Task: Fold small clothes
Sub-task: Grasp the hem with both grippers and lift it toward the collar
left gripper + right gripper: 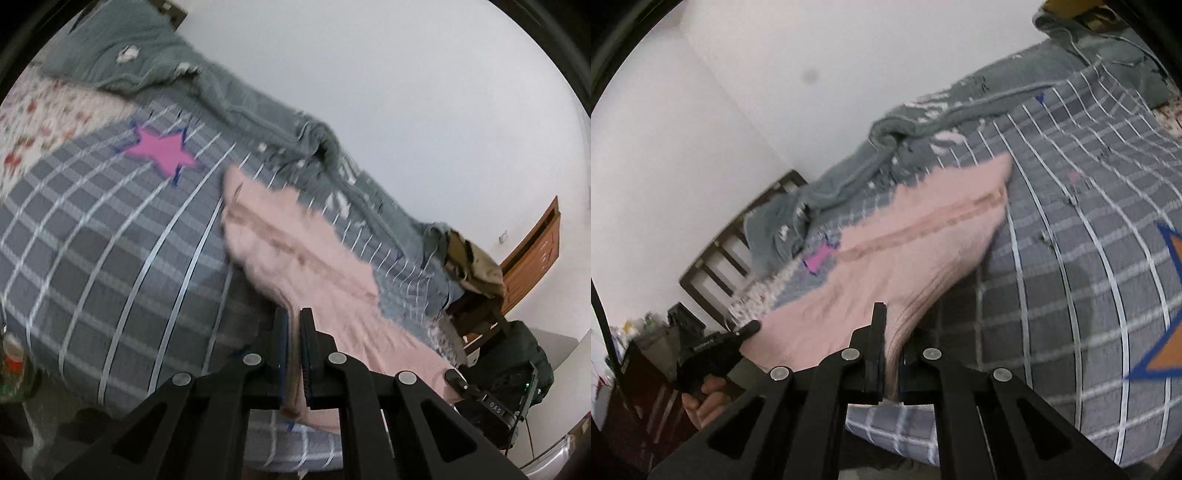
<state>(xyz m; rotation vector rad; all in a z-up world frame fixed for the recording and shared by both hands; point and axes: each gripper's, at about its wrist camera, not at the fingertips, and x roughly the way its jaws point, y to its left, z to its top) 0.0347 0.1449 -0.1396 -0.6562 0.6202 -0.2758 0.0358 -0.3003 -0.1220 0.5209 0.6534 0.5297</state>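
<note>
A pink knit garment (295, 240) is stretched over a grey checked bedspread (110, 229). My left gripper (294, 317) is shut on one near corner of the garment. My right gripper (894, 317) is shut on the other near corner, with the ribbed hem (908, 325) pinched between its jaws. The garment (905, 251) is lifted at the near edge and runs away from me toward its far end, which rests on the bed. Each gripper shows in the other's view, the right one (456, 378) and the left one (750, 326). Both views are motion-blurred.
A crumpled grey-green blanket (229, 96) lies along the far side of the bed by the white wall. A pink star (162, 149) and an orange star (1167, 332) mark the bedspread. A wooden chair with a bag (476, 273) and a dark headboard (738, 243) stand beside the bed.
</note>
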